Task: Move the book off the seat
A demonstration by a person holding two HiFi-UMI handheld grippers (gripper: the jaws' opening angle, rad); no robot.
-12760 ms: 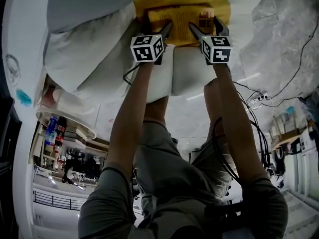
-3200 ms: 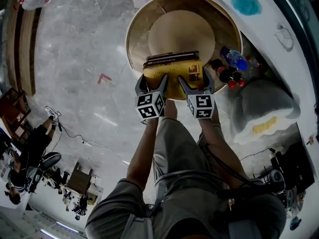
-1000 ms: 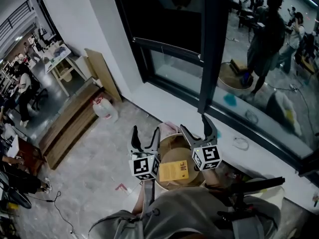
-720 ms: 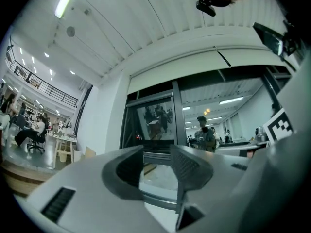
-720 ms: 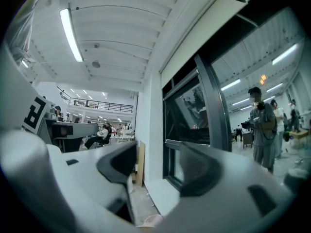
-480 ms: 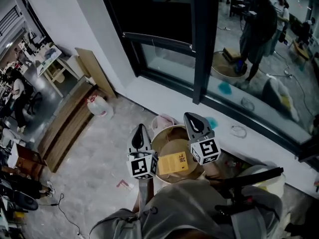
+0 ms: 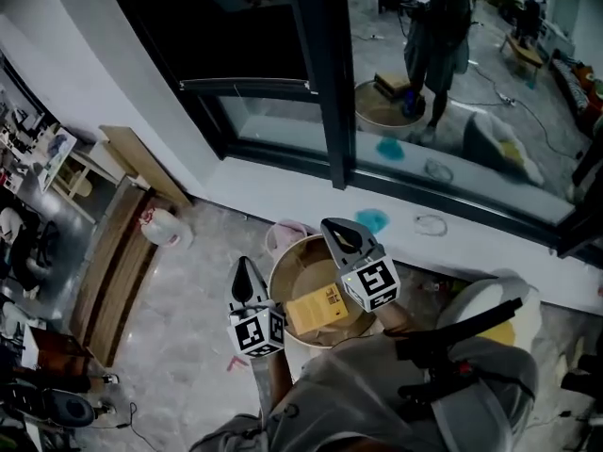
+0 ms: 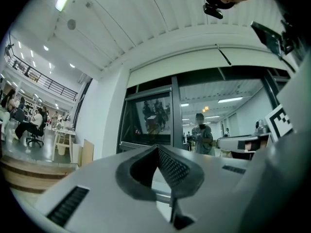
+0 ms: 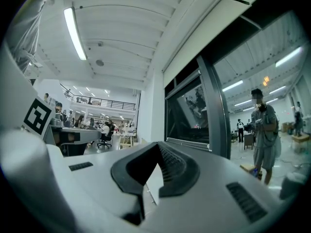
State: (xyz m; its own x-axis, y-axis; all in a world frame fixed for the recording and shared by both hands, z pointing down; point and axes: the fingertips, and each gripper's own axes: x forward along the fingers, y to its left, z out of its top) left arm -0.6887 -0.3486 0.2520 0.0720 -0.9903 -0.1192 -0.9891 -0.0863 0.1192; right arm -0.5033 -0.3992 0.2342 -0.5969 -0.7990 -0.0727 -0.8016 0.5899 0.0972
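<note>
The yellow book [image 7: 317, 309] lies flat on the round wooden table [image 7: 294, 269], with neither gripper touching it. My left gripper [image 7: 246, 273] hangs over the table's left rim, jaws shut with nothing in them. My right gripper [image 7: 339, 234] is raised above the table's far right side, also shut and holding nothing. Both gripper views look level across the room at a dark window; the left gripper [image 8: 158, 150] and the right gripper [image 9: 158, 148] show their pads pressed together. The white beanbag seat [image 7: 485, 301] sits at the right with a yellow patch [image 7: 510, 332] on it.
A dark-framed window [image 7: 320, 73] with a white sill [image 7: 283, 191] runs behind the table. A pink and white object [image 7: 287, 234] stands behind the table, a water jug [image 7: 160, 226] and wooden boards [image 7: 127, 252] to the left. A cable loop [image 7: 431, 224] lies on the sill.
Both grippers stood open above the table a second ago and are shut now. The left gripper has dropped toward the table's left rim. The book stays on the table.
</note>
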